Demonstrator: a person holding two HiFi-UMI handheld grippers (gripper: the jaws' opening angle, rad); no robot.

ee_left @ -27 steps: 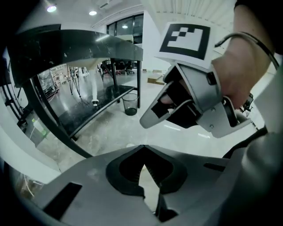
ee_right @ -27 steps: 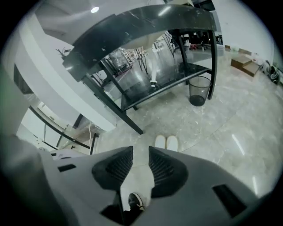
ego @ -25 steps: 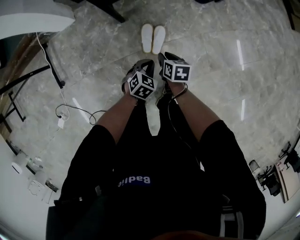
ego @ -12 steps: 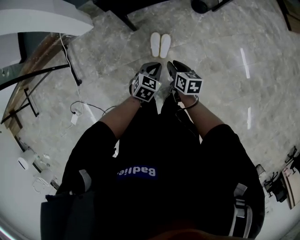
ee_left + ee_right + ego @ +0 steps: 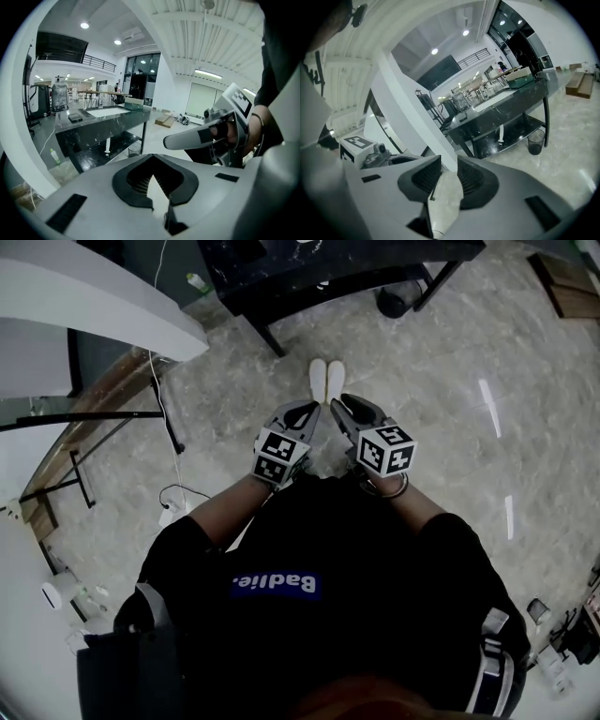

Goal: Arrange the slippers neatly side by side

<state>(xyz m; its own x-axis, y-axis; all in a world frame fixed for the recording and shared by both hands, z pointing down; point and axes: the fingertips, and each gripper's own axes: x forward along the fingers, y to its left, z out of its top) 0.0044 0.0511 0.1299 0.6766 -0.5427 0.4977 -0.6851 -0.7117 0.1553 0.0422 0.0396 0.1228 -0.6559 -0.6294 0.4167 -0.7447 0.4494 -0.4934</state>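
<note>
Two white slippers point(image 5: 326, 381) lie side by side on the marble floor, toes toward a black table. Both grippers are held up in front of the person's body, well short of the slippers and touching nothing. My left gripper point(image 5: 309, 407) is shut, its tips meeting with nothing between them point(image 5: 151, 157). My right gripper point(image 5: 339, 401) stands open with only floor showing through the gap point(image 5: 449, 161). In the left gripper view the right gripper's finger point(image 5: 187, 138) crosses at the right. Neither gripper view shows the slippers.
A black table with a lower shelf point(image 5: 328, 273) stands just beyond the slippers, with a dark bin point(image 5: 394, 301) beside it. A white curved counter point(image 5: 84, 306) fills the upper left. Cables and a black stand point(image 5: 169, 427) lie on the floor at the left.
The slippers have slid up the head view and look smaller while staying together. Both grippers have drawn back toward the body. More of the black table has come into view.
</note>
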